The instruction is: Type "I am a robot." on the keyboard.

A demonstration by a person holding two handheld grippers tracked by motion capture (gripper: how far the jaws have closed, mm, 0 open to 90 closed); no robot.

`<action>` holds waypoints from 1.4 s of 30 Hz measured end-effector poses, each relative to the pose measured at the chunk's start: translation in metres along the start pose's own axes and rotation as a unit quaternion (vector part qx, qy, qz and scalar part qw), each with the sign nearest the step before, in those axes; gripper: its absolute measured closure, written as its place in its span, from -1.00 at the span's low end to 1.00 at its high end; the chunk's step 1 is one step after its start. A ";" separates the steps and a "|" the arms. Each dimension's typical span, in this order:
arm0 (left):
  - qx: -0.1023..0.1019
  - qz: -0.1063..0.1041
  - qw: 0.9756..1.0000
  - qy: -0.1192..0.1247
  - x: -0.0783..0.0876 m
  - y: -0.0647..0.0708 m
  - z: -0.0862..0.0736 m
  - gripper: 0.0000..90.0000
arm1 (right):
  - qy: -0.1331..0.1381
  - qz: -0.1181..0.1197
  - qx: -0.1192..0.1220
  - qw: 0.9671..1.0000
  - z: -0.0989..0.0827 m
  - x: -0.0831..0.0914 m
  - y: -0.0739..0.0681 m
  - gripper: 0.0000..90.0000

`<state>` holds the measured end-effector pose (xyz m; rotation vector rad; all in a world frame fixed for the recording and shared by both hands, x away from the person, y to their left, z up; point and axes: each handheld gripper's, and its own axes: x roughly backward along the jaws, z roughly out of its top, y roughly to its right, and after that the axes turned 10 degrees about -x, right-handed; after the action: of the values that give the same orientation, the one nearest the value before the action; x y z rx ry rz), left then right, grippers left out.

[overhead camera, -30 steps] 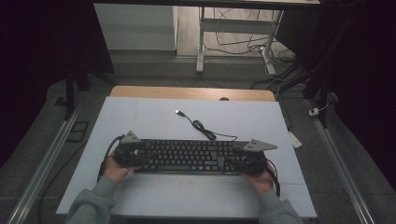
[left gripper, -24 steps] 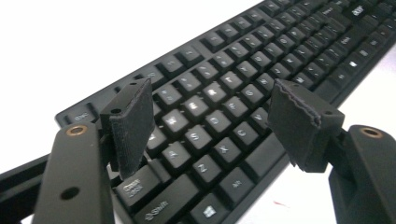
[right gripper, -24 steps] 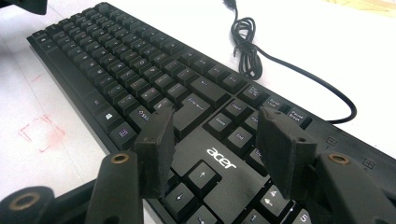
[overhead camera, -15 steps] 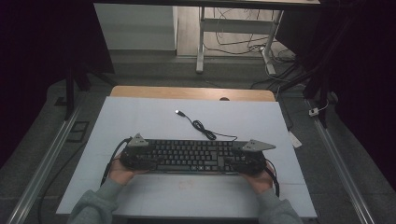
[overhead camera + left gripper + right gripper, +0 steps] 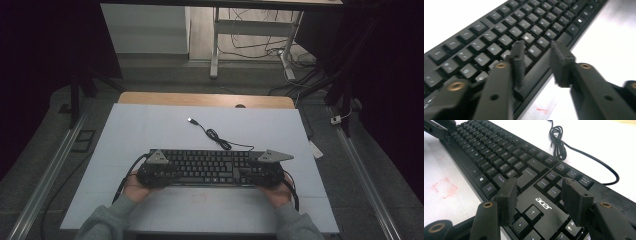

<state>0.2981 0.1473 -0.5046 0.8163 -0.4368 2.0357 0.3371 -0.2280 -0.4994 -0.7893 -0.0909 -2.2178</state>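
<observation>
Keyboard [image 5: 207, 167] is lying on the white counter [image 5: 150, 125], its cable [image 5: 215, 135] trailing beyond; left claw [image 5: 537, 58] and right claw [image 5: 540, 193] are hovering released over its ends.

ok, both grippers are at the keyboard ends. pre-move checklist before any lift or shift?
1. Left gripper open: ok, jaws apart, straddling the front edge of the keyboard.
2. Right gripper open: ok, jaws apart above the arrow-key and logo area.
3. Either gripper actually clamped on the keyboard: not ok, gaps show between both pairs of jaws.
4. USB cable free: ok, it lies loose on the table, plug unconnected, behind the keyboard.
5. Cable clear of the jaws: ok, the coil sits well beyond the right gripper.
6. Keyboard flat on the table: cannot tell at the held ends.
</observation>
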 end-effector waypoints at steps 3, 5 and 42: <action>-0.006 -0.007 1.000 -0.007 -0.004 0.002 0.000 0.83 | -0.002 -0.001 0.001 1.000 0.000 0.000 0.000 0.05; -0.011 -0.010 1.000 -0.012 -0.006 0.004 0.001 0.97 | -0.003 -0.002 0.002 1.000 0.000 0.000 0.000 0.04; -0.015 0.001 1.000 -0.025 -0.022 0.006 0.000 0.97 | -0.006 -0.006 0.006 1.000 0.000 -0.001 0.000 0.04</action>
<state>0.3016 0.1305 -0.5198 0.8504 -0.4950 2.0093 0.3372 -0.2274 -0.4999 -0.7968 -0.1158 -2.2217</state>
